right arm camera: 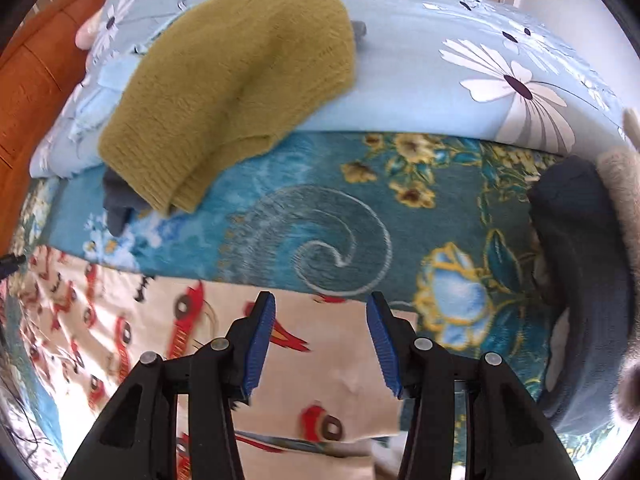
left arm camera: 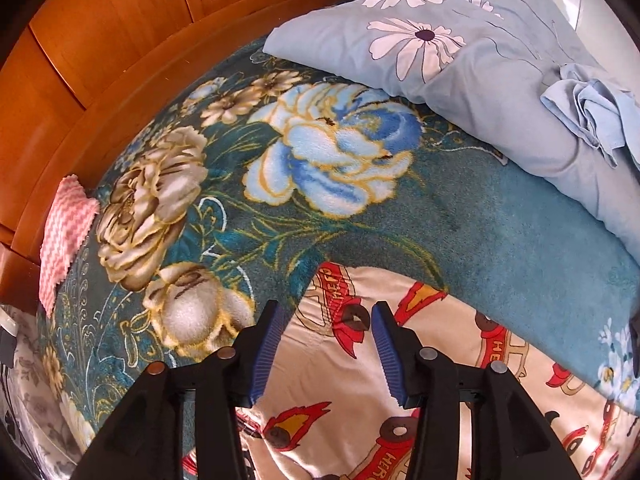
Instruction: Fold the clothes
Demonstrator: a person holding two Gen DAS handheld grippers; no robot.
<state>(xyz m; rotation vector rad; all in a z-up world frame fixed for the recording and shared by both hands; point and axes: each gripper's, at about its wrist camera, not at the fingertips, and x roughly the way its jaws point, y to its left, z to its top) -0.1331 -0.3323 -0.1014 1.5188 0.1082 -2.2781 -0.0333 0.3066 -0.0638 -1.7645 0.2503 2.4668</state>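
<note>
On cream garment [left arm camera: 340, 392]: "HERO" cars.

wooden headboard [left arm camera: 100, 40], floral teal blanket [left arm camera: 500, 216]

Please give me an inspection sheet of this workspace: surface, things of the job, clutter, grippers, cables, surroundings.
Surface: teal floral blanket covering a bed.
Job's things: cream garment with red car print lying spread below both grippers; olive knitted sweater draped over the light blue daisy quilt.
Clutter: pink zigzag cloth at the bed's edge; crumpled light blue cloth; dark blue garment.
Grippers: left gripper open, holding nothing; right gripper open, holding nothing.
Cables: nothing seen.
Surroundings: wooden headboard.
</note>
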